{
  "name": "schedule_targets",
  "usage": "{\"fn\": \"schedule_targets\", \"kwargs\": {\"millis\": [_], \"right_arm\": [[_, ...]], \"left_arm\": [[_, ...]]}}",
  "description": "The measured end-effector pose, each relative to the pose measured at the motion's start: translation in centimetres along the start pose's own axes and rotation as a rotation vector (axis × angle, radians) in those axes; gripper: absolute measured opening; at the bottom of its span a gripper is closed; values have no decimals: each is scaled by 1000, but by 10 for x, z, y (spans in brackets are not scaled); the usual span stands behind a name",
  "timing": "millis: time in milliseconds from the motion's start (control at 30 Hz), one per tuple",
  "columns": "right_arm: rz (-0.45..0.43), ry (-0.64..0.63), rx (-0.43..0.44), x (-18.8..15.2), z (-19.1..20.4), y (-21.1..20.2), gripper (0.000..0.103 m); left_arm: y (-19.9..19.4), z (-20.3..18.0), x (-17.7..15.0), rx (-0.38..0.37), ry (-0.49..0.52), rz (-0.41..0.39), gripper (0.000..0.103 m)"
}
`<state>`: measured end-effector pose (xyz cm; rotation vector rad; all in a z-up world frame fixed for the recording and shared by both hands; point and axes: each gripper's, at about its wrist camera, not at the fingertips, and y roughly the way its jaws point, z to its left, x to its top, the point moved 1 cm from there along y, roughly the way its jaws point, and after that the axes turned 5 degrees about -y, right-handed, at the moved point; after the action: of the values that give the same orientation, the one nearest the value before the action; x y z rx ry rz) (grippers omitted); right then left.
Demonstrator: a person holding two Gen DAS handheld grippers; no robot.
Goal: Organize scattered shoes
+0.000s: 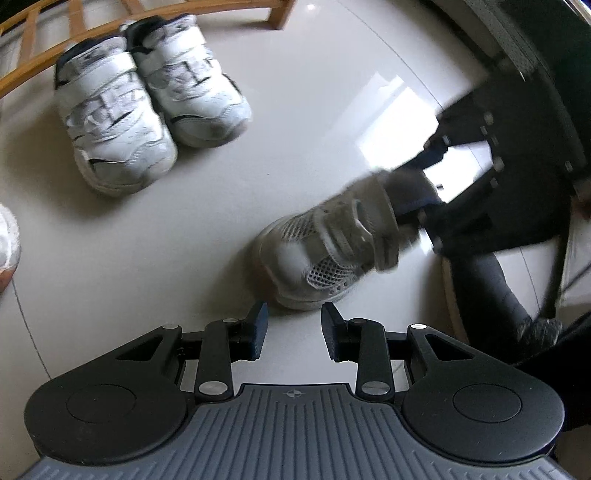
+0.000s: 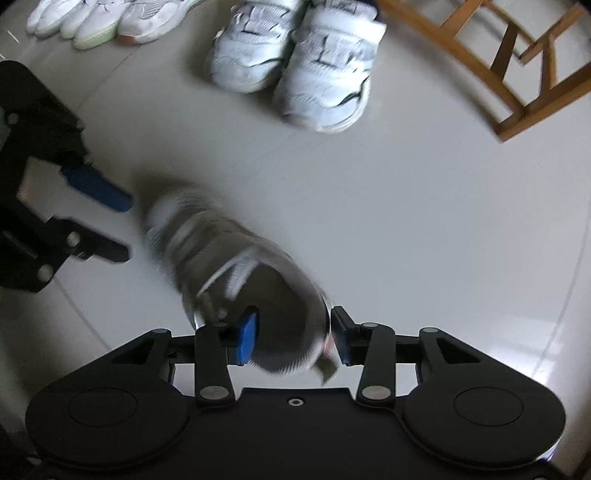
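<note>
**A:** Two views, left wrist first. What lies ahead of the jaws?

**B:** The left gripper (image 1: 293, 325) holds nothing, its jaws parted a little. A grey mesh shoe (image 1: 328, 251) sits just beyond them on the pale tiled floor (image 1: 221, 206), toe toward the jaws, long axis running away to the right. The right gripper (image 1: 439, 192) is at its heel. Farther off to the left, a white pair (image 1: 147, 103) stands side by side under a wooden rack (image 1: 48, 70).

**A:** And the right wrist view?

**B:** Blurred. The shoe's heel collar lies between the right jaws; one pad is inside the opening, the other beside the outer wall, apparently not pressing. This hand is nearer. More white shoes (image 2: 107, 18) line up far beyond.
</note>
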<state>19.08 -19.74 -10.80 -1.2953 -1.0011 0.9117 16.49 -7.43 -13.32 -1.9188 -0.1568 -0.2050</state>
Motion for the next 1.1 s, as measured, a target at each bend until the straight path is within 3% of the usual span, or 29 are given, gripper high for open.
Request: {"fn": "schedule_targets", "kwargs": {"millis": [133, 333, 900, 1100], "right_arm": [[5, 40, 55, 1, 2, 2, 45], [20, 138, 206, 2, 2, 5, 46], [-98, 280, 276, 11, 6, -8, 46], [-98, 262, 267, 15, 10, -12, 46]], "left_arm": [[-2, 5, 1, 7, -34, -13, 33], [-10, 7, 1, 1, -45, -36, 33], [-38, 23, 11, 30, -68, -128, 33], [-58, 27, 18, 69, -48, -174, 35]]}}
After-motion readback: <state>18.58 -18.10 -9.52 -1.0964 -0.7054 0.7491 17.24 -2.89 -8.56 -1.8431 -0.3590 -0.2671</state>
